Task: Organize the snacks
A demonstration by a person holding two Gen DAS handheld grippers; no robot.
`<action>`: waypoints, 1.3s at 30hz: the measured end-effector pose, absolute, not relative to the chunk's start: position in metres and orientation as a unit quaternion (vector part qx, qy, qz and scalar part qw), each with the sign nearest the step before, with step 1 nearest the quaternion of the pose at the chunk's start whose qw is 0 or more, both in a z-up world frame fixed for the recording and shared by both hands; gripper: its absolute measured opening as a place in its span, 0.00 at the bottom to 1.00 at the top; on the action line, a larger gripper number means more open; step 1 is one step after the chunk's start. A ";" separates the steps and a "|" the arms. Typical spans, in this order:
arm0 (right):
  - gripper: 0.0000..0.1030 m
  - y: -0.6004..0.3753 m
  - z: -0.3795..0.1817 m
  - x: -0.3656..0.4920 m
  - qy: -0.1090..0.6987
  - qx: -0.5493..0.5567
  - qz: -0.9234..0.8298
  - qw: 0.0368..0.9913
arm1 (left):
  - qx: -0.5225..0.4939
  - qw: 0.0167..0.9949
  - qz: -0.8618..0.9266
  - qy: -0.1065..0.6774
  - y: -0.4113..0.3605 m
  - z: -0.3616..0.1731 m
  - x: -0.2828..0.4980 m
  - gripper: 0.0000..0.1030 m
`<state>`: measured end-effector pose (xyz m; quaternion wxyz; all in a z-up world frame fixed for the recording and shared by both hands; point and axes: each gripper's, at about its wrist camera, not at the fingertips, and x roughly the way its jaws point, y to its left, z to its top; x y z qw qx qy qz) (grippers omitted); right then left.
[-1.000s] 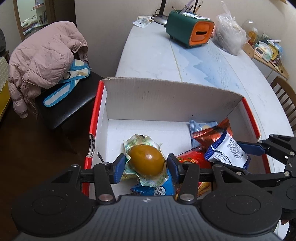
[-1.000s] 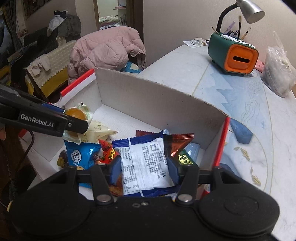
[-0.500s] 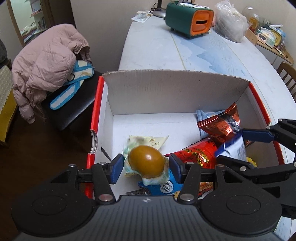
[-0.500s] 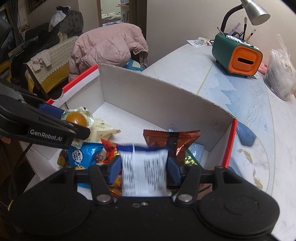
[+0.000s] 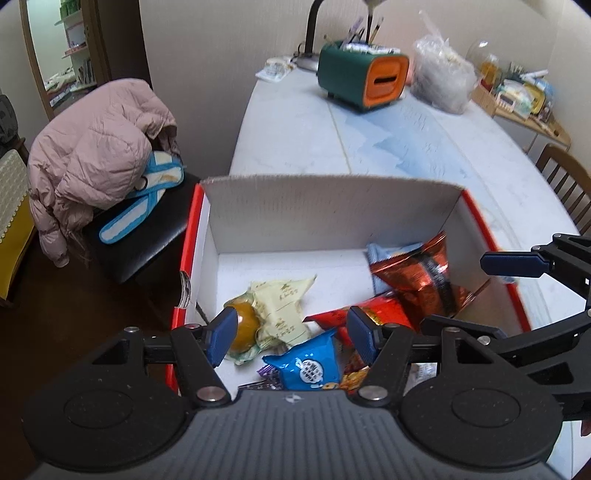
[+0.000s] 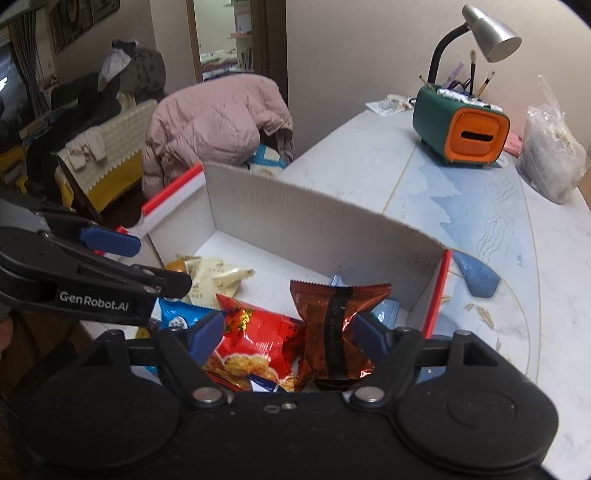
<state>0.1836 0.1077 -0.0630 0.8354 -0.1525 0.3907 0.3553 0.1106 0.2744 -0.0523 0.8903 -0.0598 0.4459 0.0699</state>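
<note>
A red-and-white cardboard box (image 5: 332,210) stands on the table edge with several snack packs in it. My left gripper (image 5: 291,332) hovers over its near left corner with its jaws opening and nothing pressed between the pads. The sealed brown egg pack (image 5: 245,328) lies on the box floor by the left pad, next to a pale yellow pack (image 5: 284,306) and a blue pack (image 5: 310,365). My right gripper (image 6: 288,332) hangs over the near right part of the box (image 6: 295,221), jaws opening and empty. Below it lie a red pack (image 6: 255,339) and a copper-red pack (image 6: 336,317).
On the marble table (image 5: 295,140) behind the box stand a green-and-orange holder (image 5: 364,85), a clear plastic bag (image 5: 441,81) and a desk lamp (image 6: 487,33). A pink jacket (image 5: 99,147) lies on a black chair at the left. A wooden chair (image 5: 565,181) is at the right.
Both grippers have opened and lifted a little. The egg pack left the left jaws and lies on the box floor. The white-and-blue packet dropped from the right jaws among the snacks.
</note>
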 end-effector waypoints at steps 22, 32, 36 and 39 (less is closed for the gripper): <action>0.99 0.045 0.010 0.139 0.278 -0.093 0.371 0.881 | -0.082 0.938 0.049 0.332 0.240 0.005 0.058 0.78; 1.00 0.015 0.023 0.126 0.254 -0.052 0.358 0.897 | -0.100 0.946 0.052 0.303 0.222 0.019 0.034 0.91; 1.00 0.003 0.020 0.123 0.260 -0.036 0.348 0.900 | -0.108 0.946 0.048 0.301 0.216 0.020 0.027 0.96; 1.00 -0.004 0.014 0.121 0.271 -0.018 0.339 0.901 | -0.111 0.944 0.045 0.307 0.212 0.019 0.025 0.97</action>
